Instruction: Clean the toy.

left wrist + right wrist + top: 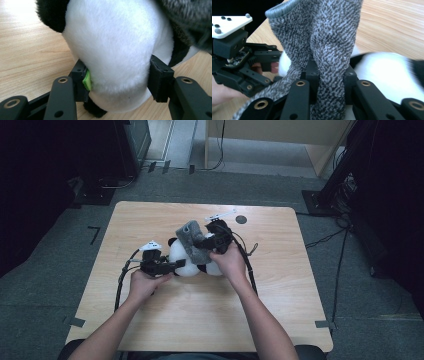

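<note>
A black-and-white plush panda (117, 50), a speckled grey knit sock (329, 37), black grippers, a pale wood table (200, 320)

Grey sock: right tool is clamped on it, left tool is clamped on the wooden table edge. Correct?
Not quite. The right tool is clamped on the grey sock, but the left tool grips the white body of the plush panda, not the table edge. The left gripper view shows its pads pressing into the plush.
</note>
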Action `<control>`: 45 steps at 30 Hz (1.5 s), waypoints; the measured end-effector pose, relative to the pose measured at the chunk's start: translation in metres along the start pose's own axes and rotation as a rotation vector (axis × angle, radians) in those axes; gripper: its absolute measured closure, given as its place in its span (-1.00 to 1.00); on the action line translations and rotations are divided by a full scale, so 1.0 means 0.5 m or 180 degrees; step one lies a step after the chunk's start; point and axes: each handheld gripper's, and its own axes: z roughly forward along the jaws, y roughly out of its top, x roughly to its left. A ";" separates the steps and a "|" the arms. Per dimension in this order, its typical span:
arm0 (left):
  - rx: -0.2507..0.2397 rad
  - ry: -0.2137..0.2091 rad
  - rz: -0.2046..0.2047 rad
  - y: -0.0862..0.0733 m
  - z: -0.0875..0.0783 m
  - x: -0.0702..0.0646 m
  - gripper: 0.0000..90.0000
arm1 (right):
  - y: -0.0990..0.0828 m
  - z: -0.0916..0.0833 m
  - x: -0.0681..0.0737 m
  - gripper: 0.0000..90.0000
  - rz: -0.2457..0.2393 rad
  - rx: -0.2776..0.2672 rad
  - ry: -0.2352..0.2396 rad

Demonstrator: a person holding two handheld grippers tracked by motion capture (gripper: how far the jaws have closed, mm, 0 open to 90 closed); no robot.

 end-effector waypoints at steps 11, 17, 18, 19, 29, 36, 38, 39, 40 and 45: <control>0.0051 -0.0046 -0.0006 0.006 -0.001 0.005 -0.01 | -0.013 -0.063 -0.048 0.69 0.0069 -0.0160 0.0018; 0.0049 -0.0051 0.0011 0.005 -0.002 0.005 -0.01 | -0.020 -0.087 -0.066 0.68 0.0097 -0.0219 -0.0009; 0.0048 -0.0052 0.0016 0.005 -0.002 0.005 -0.01 | -0.021 -0.091 -0.069 0.67 0.0093 -0.0230 -0.0010; 0.0048 -0.0052 0.0016 0.005 -0.002 0.005 -0.01 | -0.021 -0.091 -0.069 0.67 0.0093 -0.0230 -0.0010; 0.0032 -0.0068 0.0014 0.004 -0.001 0.006 -0.02 | -0.041 -0.123 -0.104 0.62 0.0220 -0.0357 -0.0035; 0.0018 -0.0074 0.0023 0.002 -0.001 0.006 -0.03 | -0.050 -0.141 -0.122 0.62 0.0282 -0.0360 -0.0080; 0.0012 -0.0076 0.0013 0.001 -0.001 0.007 -0.03 | -0.054 -0.150 -0.131 0.63 0.0315 -0.0360 -0.0110; 0.0012 -0.0076 0.0013 0.001 -0.001 0.007 -0.03 | -0.054 -0.150 -0.131 0.63 0.0315 -0.0360 -0.0110; 0.0009 -0.0075 0.0004 0.001 -0.001 0.008 -0.03 | -0.056 -0.155 -0.137 0.65 0.0334 -0.0351 -0.0140; -0.0007 -0.0079 -0.0034 -0.001 0.000 0.011 -0.04 | -0.059 -0.176 -0.149 0.69 0.0414 -0.0414 -0.0222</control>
